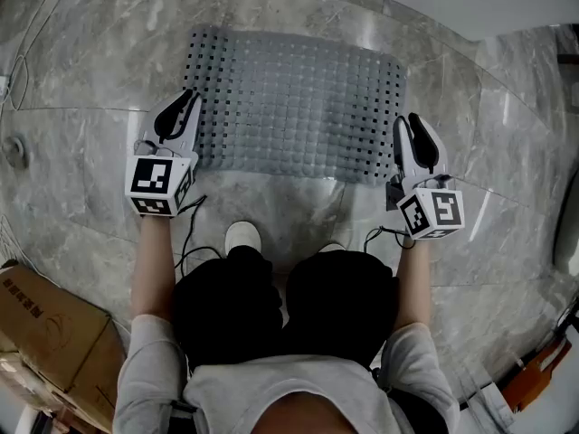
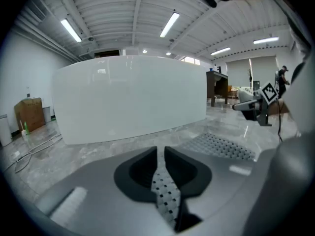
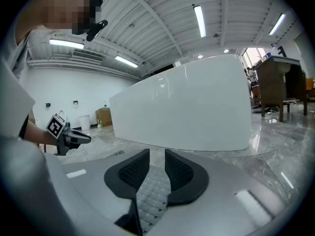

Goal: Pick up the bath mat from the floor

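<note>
Bath mat [image 1: 294, 107] – where is it found, and is it held yet?

– Found flat on the marble floor [image 1: 81, 70], just far of the person's shoe [image 1: 242, 236]. Not lifted yet; no fold or raised corner is seen.

– Why are the tongs set as they are?

– One is placed at each side: left tongs [image 1: 190, 99] at the mat's left edge, right tongs [image 1: 404, 120] at its right edge, both toward the near corners. Prob. so the mat can be raised evenly & kept from sagging to one side.

– State of the tongs?

– Both parted, nothing clenched. On the left only a narrow slit is shown, w/ dotted mat seen through it. On the right the gap is wider, w/ mat surface lying in it. No pad is seen pressing.

– What's called for next?

– As judged from this, an edge must be got between the jaws before they're closed, since the mat lies tight to the floor. A peel from the corners is prob. needed, esp. if the underside clings.
</note>
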